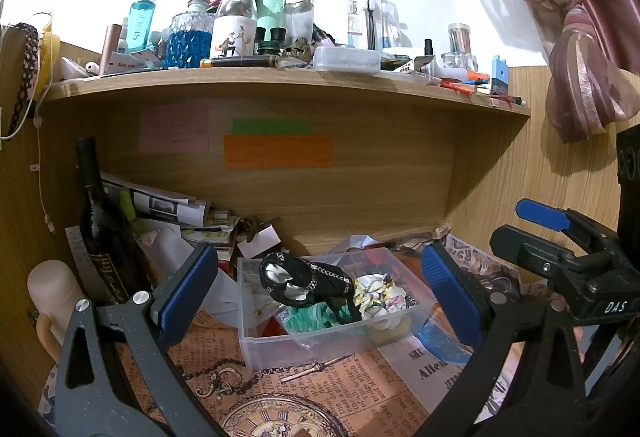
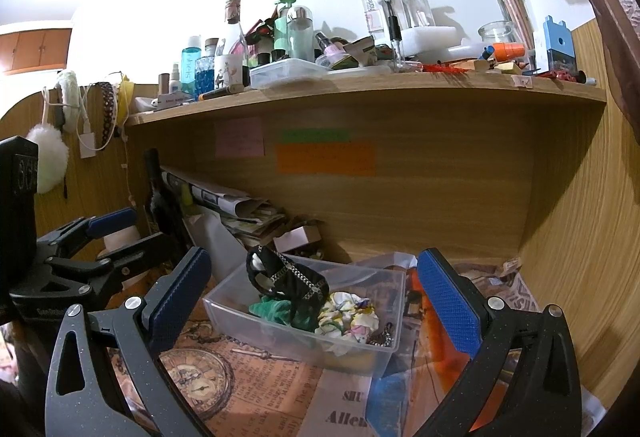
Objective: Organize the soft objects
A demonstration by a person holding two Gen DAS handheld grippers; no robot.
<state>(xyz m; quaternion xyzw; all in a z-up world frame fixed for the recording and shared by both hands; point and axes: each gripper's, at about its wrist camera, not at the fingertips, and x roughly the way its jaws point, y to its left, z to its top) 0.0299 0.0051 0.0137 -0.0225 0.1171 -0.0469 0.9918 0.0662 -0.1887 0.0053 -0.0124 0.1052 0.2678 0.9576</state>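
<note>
A clear plastic bin stands on the newspaper-print desk mat. In it lie a black scrunchie with a silver chain, a green scrunchie and a white floral scrunchie. My left gripper is open and empty, its blue pads on either side of the bin, a little in front of it. My right gripper is open and empty, also framing the bin. Each gripper shows at the edge of the other's view.
A wooden shelf crowded with bottles and jars hangs over the desk. A dark wine bottle, papers and a small box crowd the back left. A pink curtain hangs at the right.
</note>
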